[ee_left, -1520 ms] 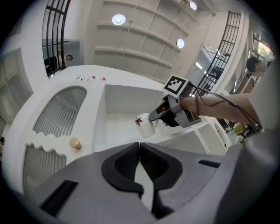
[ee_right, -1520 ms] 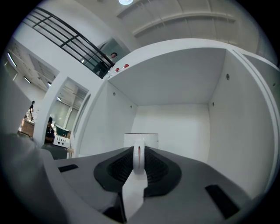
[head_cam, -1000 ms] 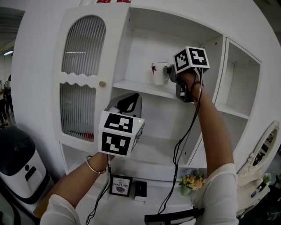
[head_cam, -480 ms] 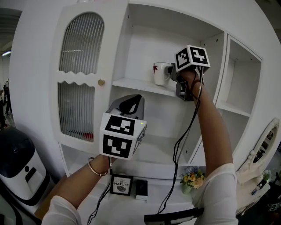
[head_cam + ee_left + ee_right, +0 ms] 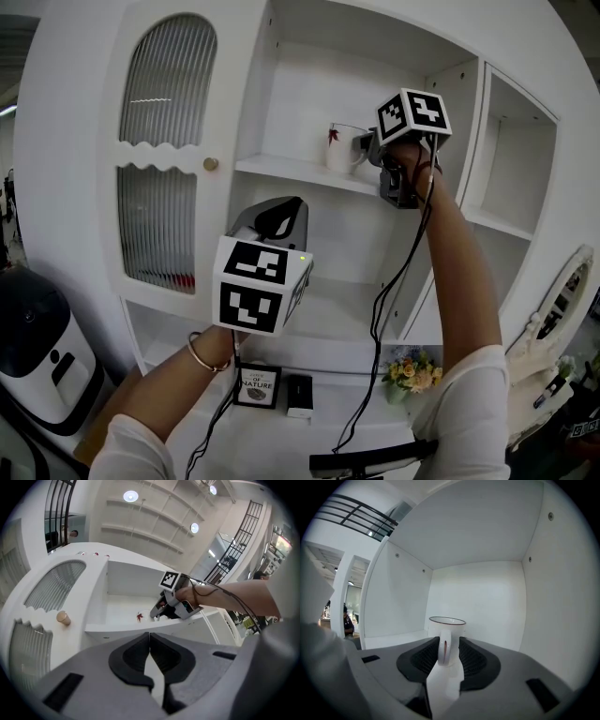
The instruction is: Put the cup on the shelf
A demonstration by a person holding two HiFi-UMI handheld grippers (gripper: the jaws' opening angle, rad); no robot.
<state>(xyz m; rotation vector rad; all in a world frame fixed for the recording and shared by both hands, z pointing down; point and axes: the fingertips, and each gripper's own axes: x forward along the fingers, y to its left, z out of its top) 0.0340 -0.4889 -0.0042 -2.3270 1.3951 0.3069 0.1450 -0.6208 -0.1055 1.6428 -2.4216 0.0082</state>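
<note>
Right gripper view: cup (image 5: 448, 625) down on the shelf (image 5: 393, 637), right gripper (image 5: 448, 645) fingers just opened, its handle (image 5: 444, 653) between them. Retreat remains; left gripper (image 5: 150, 660) fingers together, empty.

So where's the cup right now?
Head view, upper middle: the cup stands on the upper shelf, handle inside the right claw, whose jaws have just been opening.

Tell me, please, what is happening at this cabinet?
A person holds tongs in each hand. The white cup stands upright on the upper shelf, its handle between the right tongs, whose jaws have just been opening. The left tongs are shut and empty, lower down.
</note>
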